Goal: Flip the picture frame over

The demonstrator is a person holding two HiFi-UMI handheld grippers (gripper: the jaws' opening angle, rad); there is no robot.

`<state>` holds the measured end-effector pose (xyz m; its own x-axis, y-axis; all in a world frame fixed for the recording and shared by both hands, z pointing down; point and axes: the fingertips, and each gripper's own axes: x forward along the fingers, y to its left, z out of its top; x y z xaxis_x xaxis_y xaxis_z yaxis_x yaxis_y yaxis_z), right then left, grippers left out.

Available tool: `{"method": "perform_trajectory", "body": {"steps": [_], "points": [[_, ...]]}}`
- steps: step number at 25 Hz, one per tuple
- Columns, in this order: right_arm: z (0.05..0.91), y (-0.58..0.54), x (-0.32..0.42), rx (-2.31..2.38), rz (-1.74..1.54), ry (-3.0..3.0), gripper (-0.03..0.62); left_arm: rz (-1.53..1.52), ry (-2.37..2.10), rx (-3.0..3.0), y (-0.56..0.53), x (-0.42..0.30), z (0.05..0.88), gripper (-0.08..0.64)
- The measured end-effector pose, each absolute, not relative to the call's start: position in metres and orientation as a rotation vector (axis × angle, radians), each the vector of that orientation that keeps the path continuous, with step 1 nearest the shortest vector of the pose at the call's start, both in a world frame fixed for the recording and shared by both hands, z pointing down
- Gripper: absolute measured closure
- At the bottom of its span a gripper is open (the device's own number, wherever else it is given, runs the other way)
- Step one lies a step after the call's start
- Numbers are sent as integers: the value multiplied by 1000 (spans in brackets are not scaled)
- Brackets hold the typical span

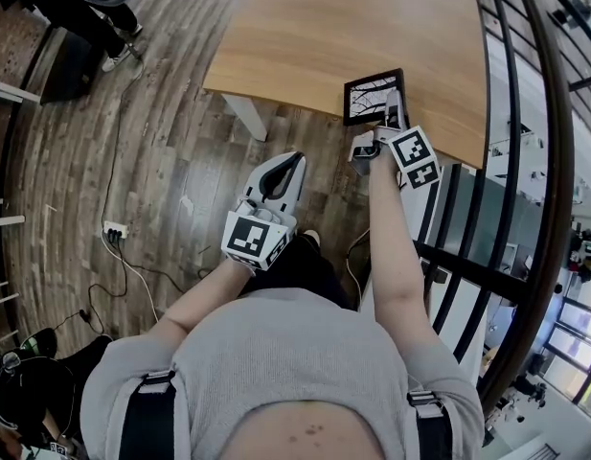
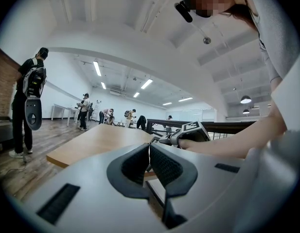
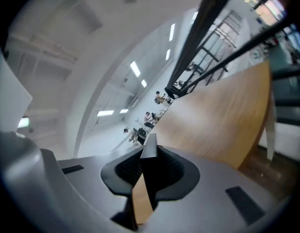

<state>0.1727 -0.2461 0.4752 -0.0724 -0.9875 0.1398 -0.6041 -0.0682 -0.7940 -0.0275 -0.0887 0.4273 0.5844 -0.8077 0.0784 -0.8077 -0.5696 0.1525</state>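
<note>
A black picture frame [image 1: 368, 95] sits at the near right edge of the wooden table [image 1: 314, 36], its picture side showing to the head view. My right gripper [image 1: 395, 105] is shut on the frame's right edge. In the right gripper view the frame [image 3: 146, 178] runs edge-on between the pads, and the scene looks rolled. My left gripper [image 1: 293, 163] hangs below the table's front edge over the floor, jaws shut with nothing between them. In the left gripper view, past the closed left gripper [image 2: 149, 152], the right gripper [image 2: 191, 132] is seen at the table [image 2: 91, 140].
A black metal railing [image 1: 525, 161] runs close along the right. A white table leg [image 1: 247, 118] stands under the near edge. A power strip [image 1: 115, 230] with cables lies on the wood floor at left. People [image 2: 30, 101] stand far off in the room.
</note>
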Motion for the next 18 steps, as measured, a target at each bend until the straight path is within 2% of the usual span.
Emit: {"method": "perform_trajectory", "body": {"steps": [8,18], "points": [[525,-216,194,-1608,-1053,1240,509,26,-1346,2634,-87,-27,433,552],[580,-198,200,-1491,-1117,1091,509,50,-1334,2631,-89,-31,441,552]]}}
